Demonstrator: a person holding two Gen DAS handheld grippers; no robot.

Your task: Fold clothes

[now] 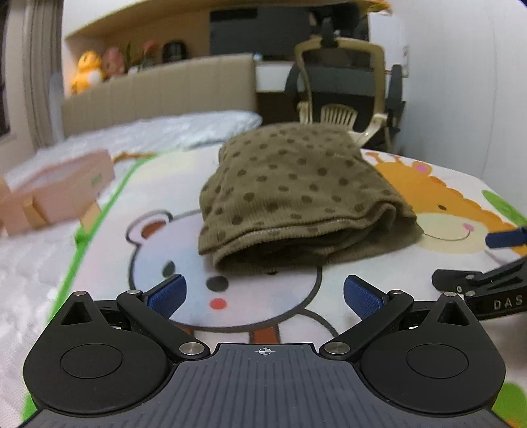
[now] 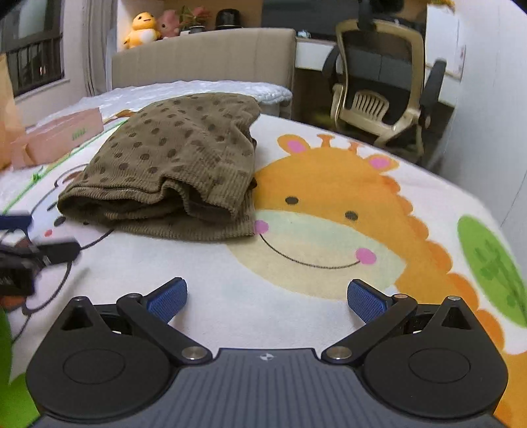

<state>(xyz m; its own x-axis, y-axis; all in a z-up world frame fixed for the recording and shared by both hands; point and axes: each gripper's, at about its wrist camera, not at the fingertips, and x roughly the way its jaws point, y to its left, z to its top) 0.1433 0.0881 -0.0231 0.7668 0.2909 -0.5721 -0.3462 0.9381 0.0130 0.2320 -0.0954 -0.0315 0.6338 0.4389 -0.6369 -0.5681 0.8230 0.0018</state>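
Seeing the folded dotted brown garment (image 1: 296,194) lying mid-blanket (image 2: 329,237), hem edge toward me, pink box (image 1: 56,194) well left. My left gripper (image 1: 265,296) and right gripper (image 2: 266,298) both gape wide, nothing held, bare blanket around them.

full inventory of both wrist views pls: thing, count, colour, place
garment: 1, olive with dark dots, folded on blanket
blanket: 1, white with cartoon giraffe and bear, on bed
box: 1, pink, left of garment
headboard: 1, beige, behind bed
plush toys: 2, yellow and pink, shelf above headboard
chair: 1, beige and black, right of bed
left gripper: 1, black, blue pads, open, empty
right gripper: 1, same, open, empty
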